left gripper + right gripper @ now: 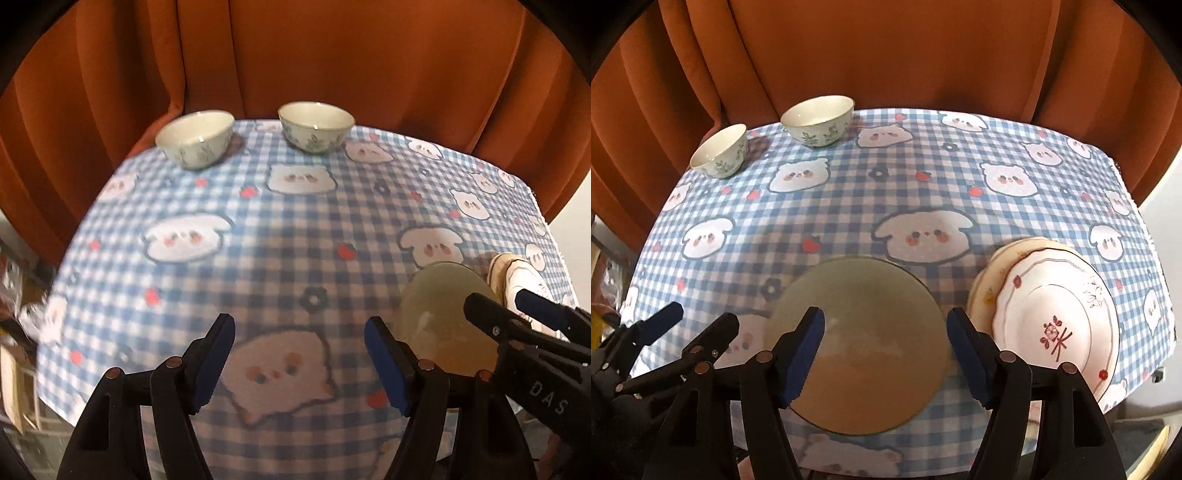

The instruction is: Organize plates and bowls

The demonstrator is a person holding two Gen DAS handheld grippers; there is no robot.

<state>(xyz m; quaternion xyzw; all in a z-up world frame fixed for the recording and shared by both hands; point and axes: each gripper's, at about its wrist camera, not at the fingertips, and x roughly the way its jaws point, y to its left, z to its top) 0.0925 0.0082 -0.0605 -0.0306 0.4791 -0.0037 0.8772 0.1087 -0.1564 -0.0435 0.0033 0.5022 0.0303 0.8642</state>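
Two white bowls with green leaf print stand at the table's far edge, one on the left (195,138) (720,155) and one to its right (316,125) (820,120). A translucent greenish plate (864,332) (439,317) lies flat on the cloth near the front. Beside it on the right is a stack of plates (1056,317) (517,273), topped by a white floral one. My right gripper (886,350) (498,301) hovers open above the greenish plate, pads clear of it. My left gripper (299,354) (703,314) is open over bare cloth to the left, with nothing between its fingers.
A blue checked tablecloth (295,229) with cartoon animals covers the table. An orange curtain (332,55) hangs right behind the far edge. The cloth drops off at the left and right edges, and cluttered floor items show at the lower left.
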